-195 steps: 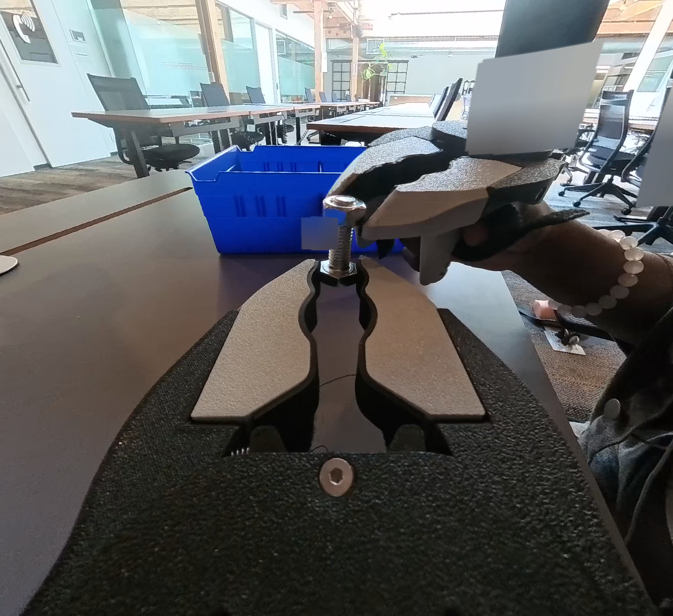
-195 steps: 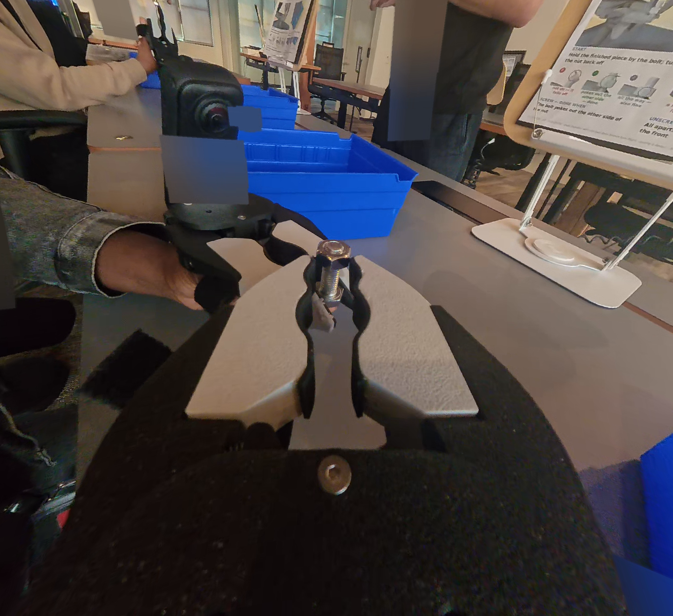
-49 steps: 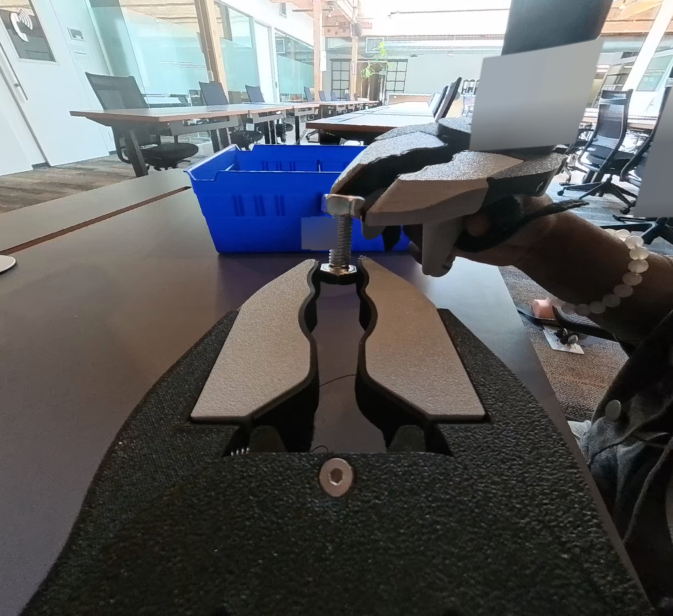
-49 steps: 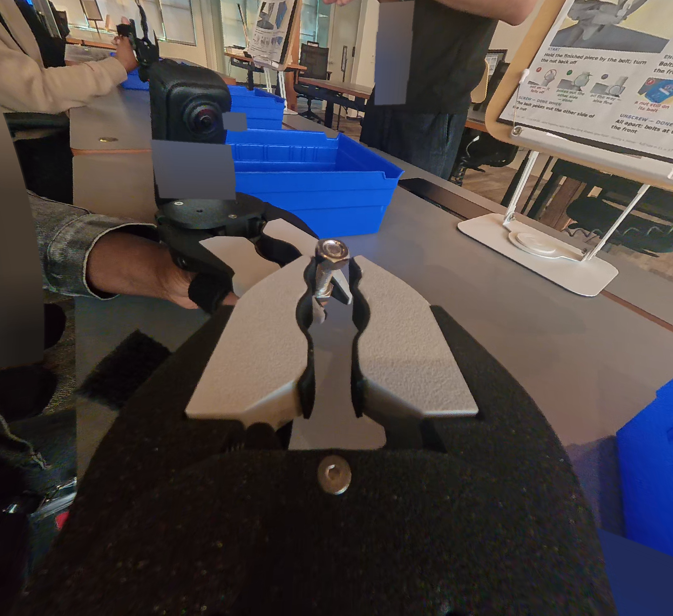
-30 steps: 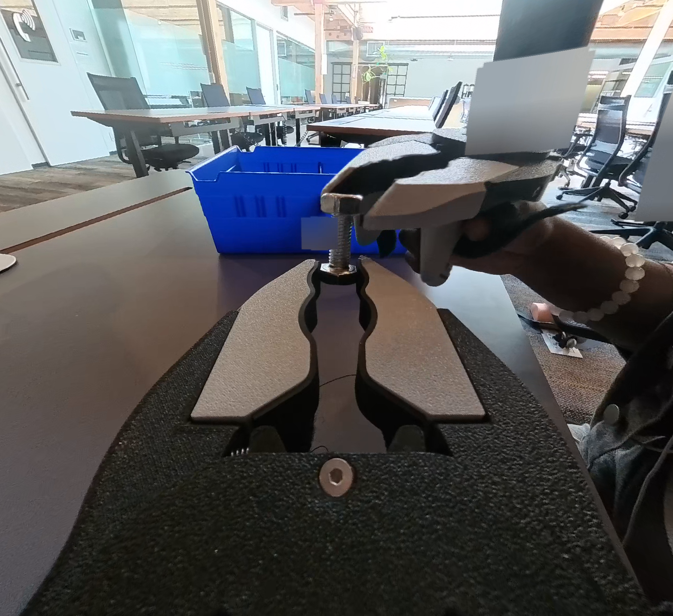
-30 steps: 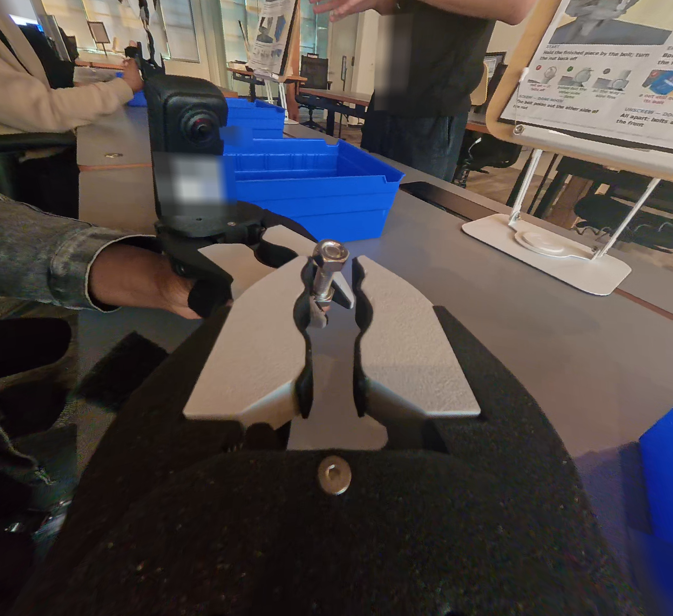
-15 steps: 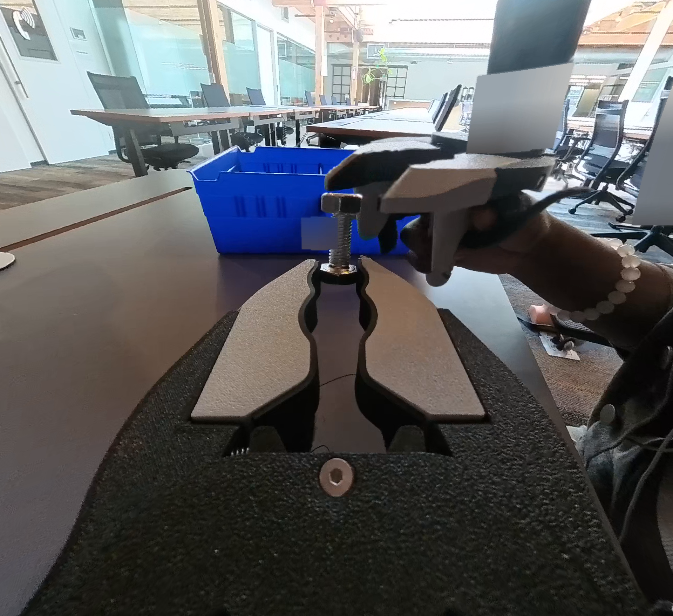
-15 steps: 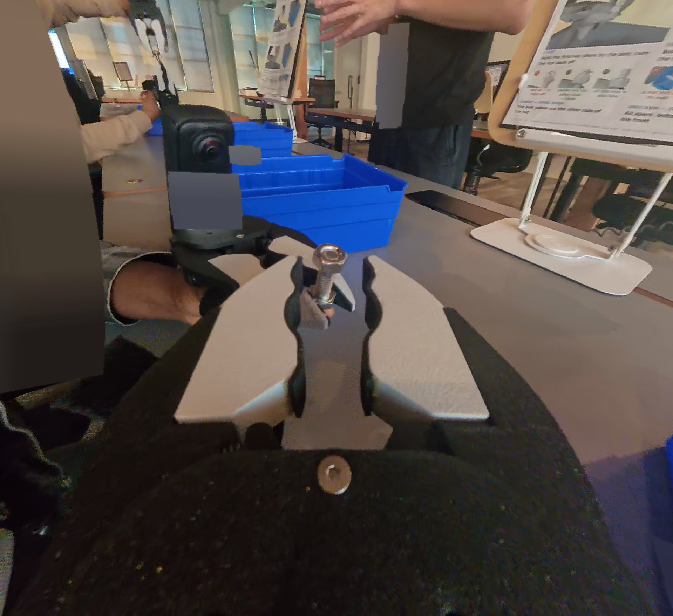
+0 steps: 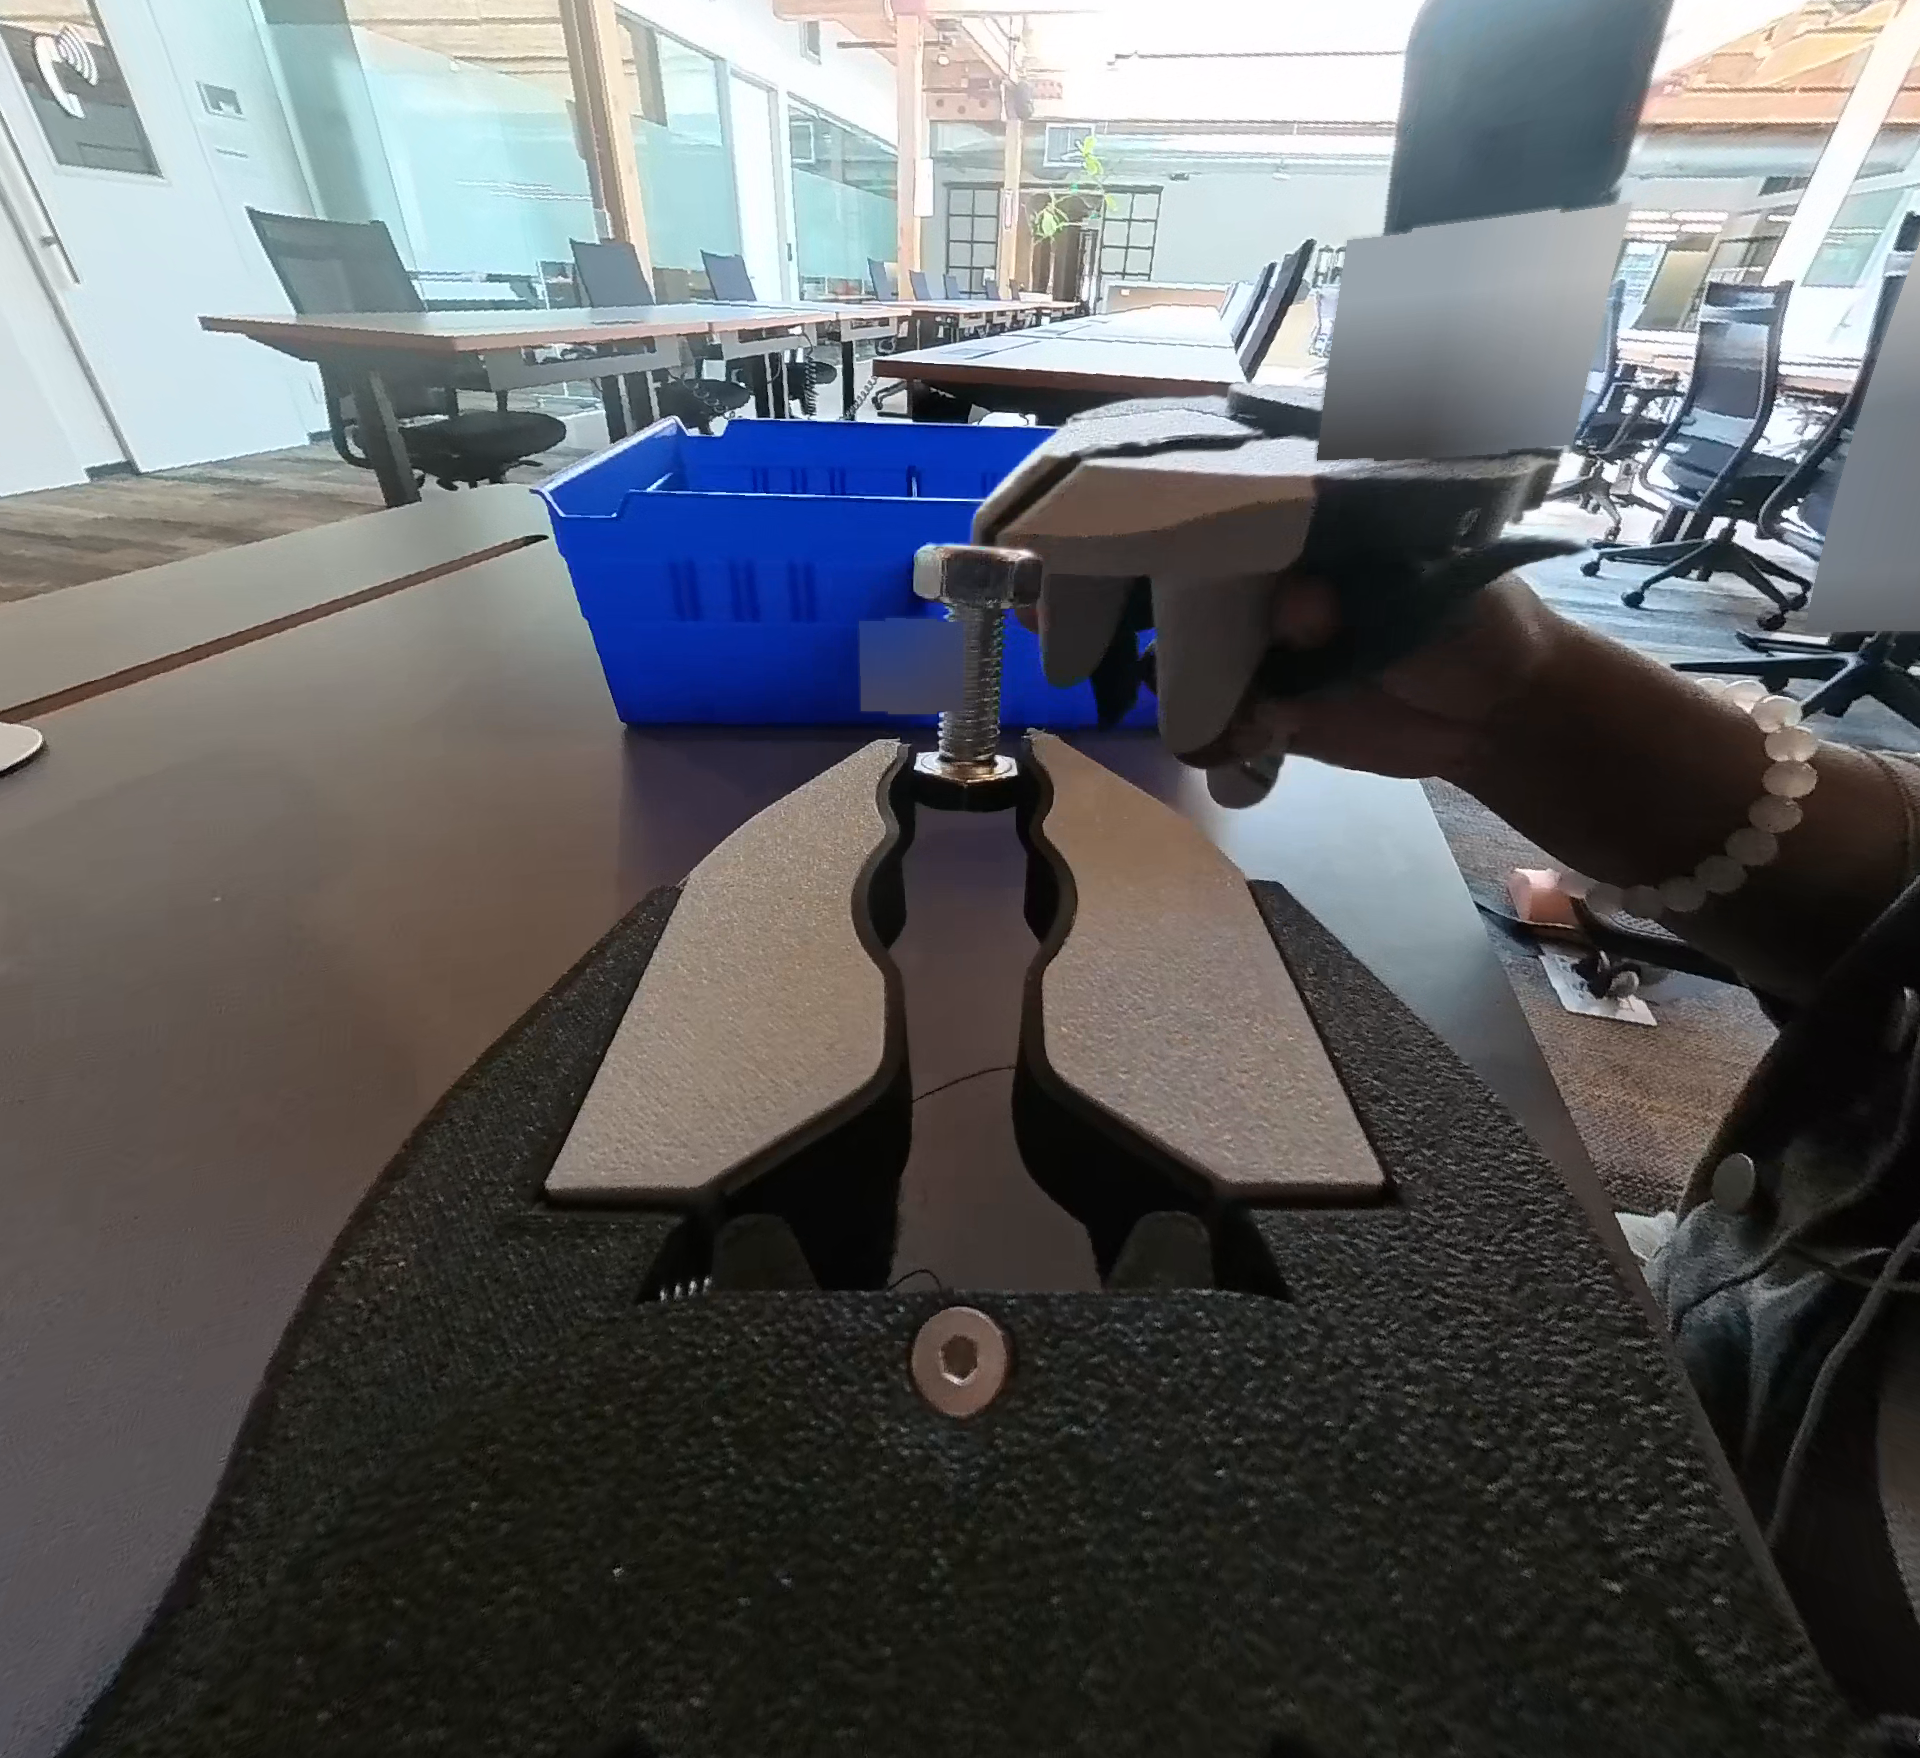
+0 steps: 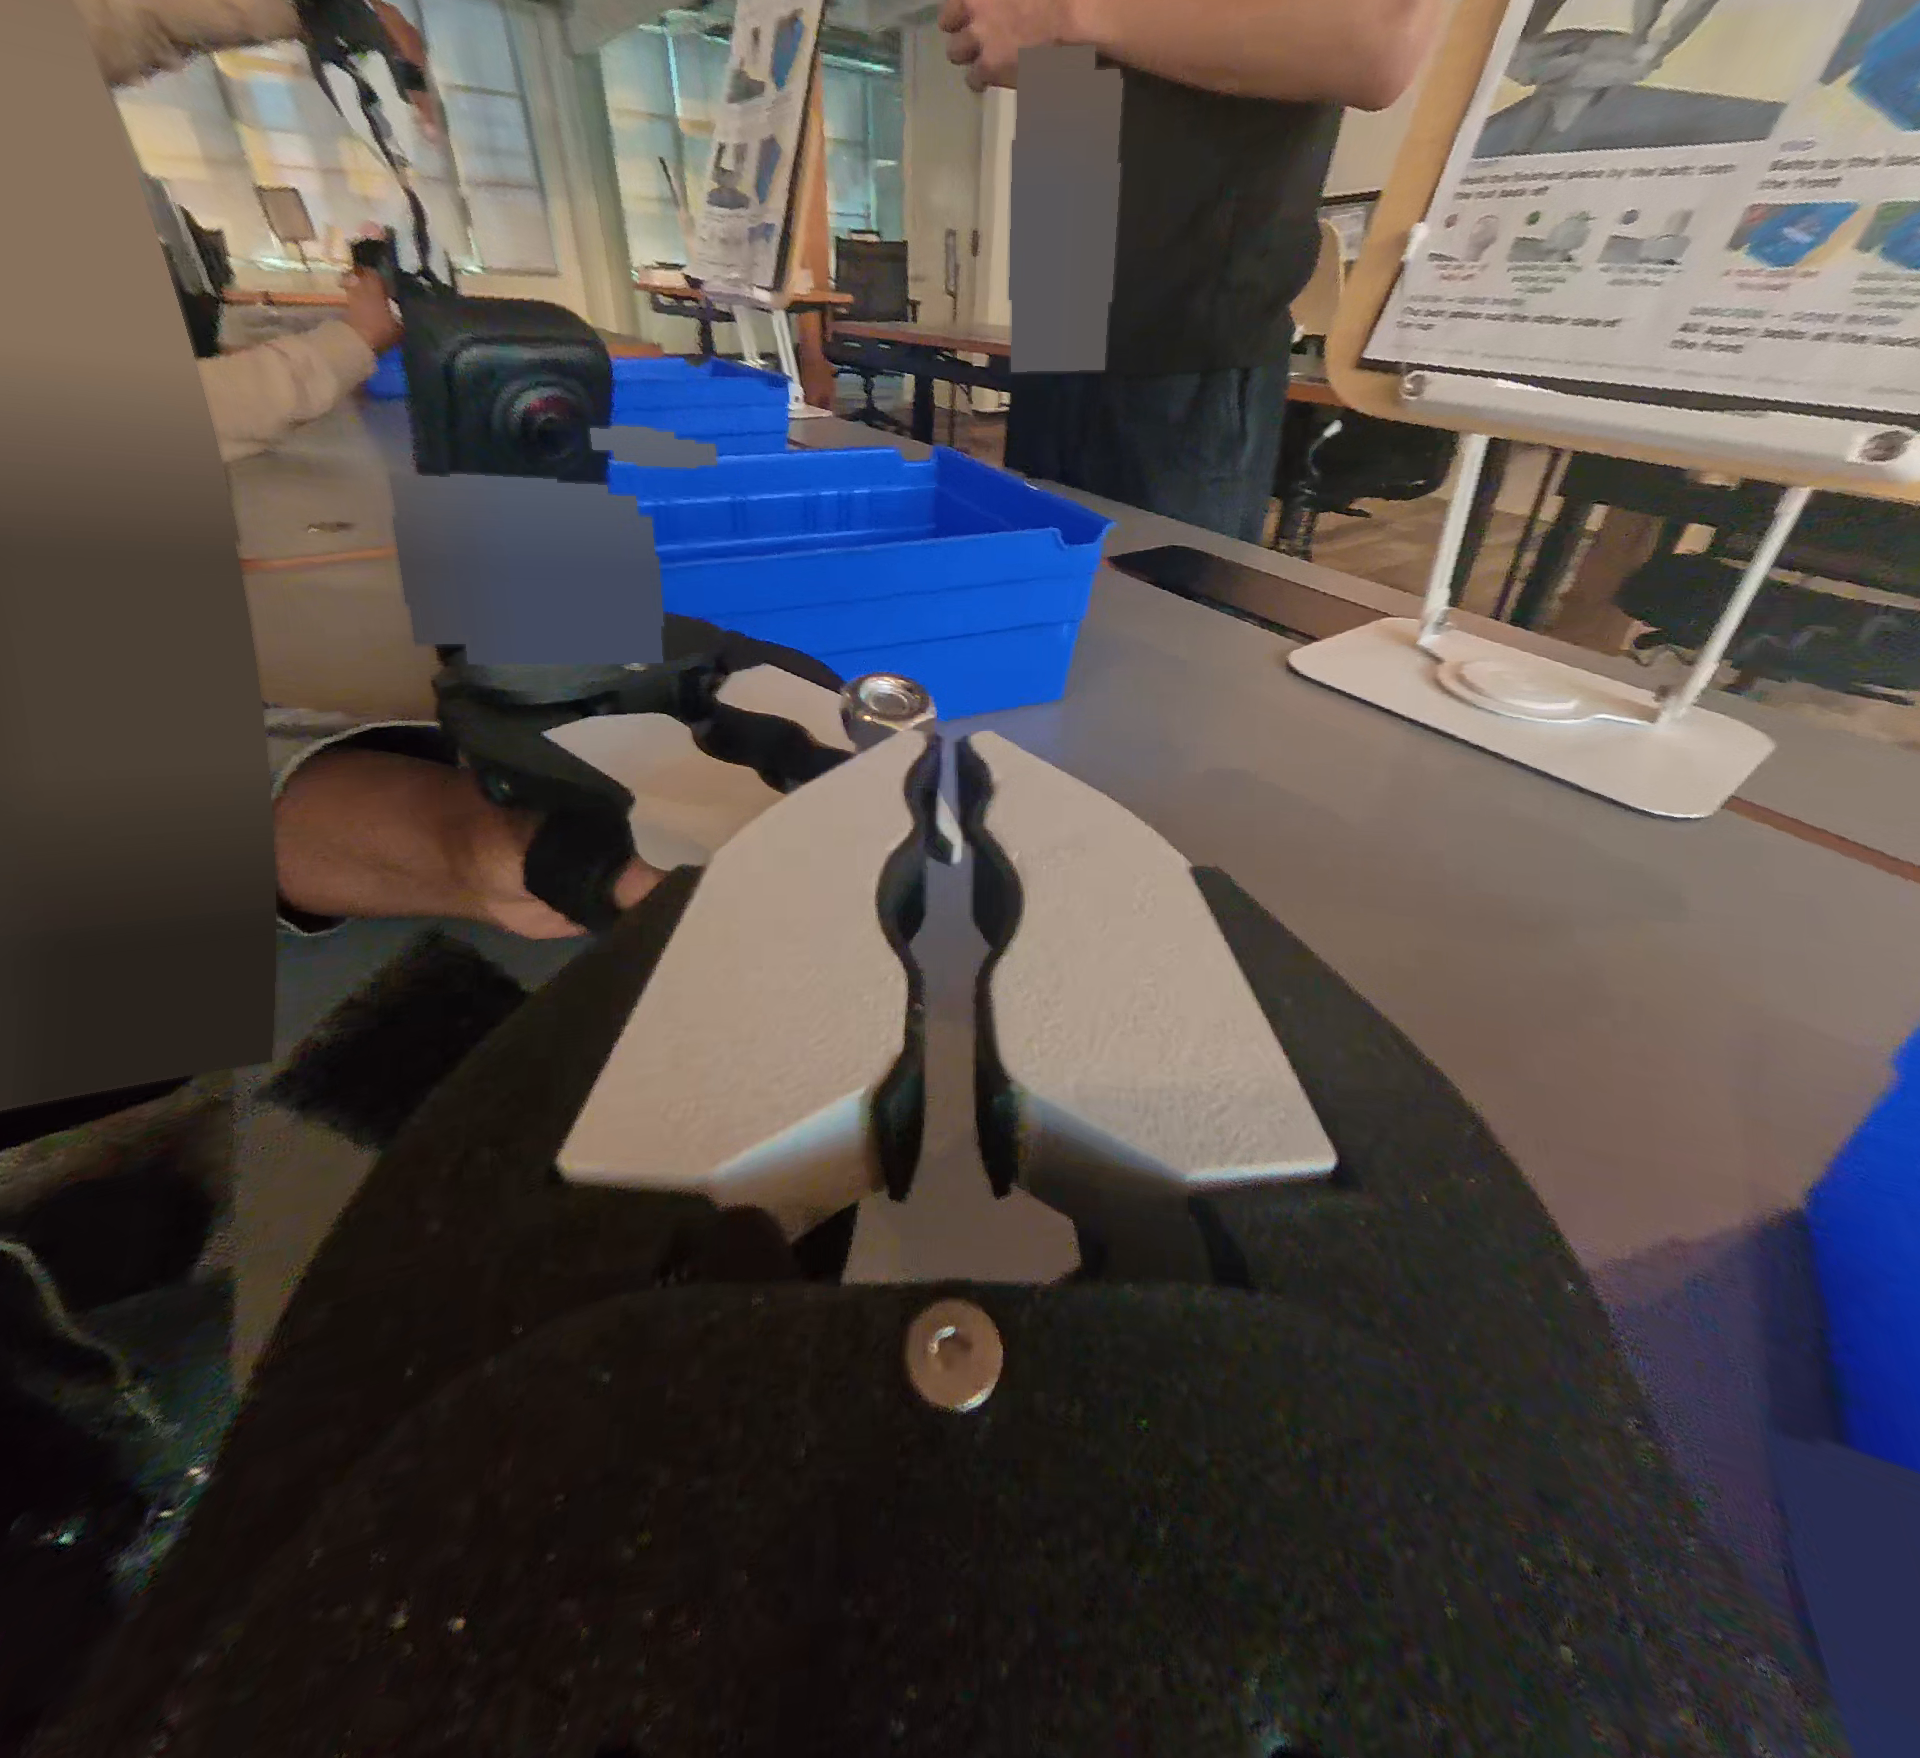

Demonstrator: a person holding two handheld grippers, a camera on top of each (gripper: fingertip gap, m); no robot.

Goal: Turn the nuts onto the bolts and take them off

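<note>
A steel bolt (image 9: 971, 659) stands upright, head up, with a hex nut (image 9: 961, 775) at its lower end. My left gripper (image 9: 961, 768) is shut on the nut, just above the dark table (image 9: 312, 877). My right gripper (image 9: 1039, 586) comes in from the right at bolt-head height. In the right wrist view the right gripper (image 10: 940, 750) has its jaws closed to a narrow slit. The bolt head (image 10: 888, 709) sits just beyond its left fingertip and is not held. The left gripper's fingers (image 10: 623, 763) show behind it.
A blue bin (image 9: 779, 586) stands right behind the bolt; it also shows in the right wrist view (image 10: 862, 586). An instruction board on a white stand (image 10: 1507, 721) is at the right. Another blue bin (image 10: 1870, 1241) is at the right edge. A person (image 10: 1195, 202) stands across the table. The tips of both grippers are at nearly the same place.
The right gripper, open around the bolt shaft before, has closed its jaws and drawn back, so the bolt head now lies at its tips. The left gripper has kept still on the nut.
</note>
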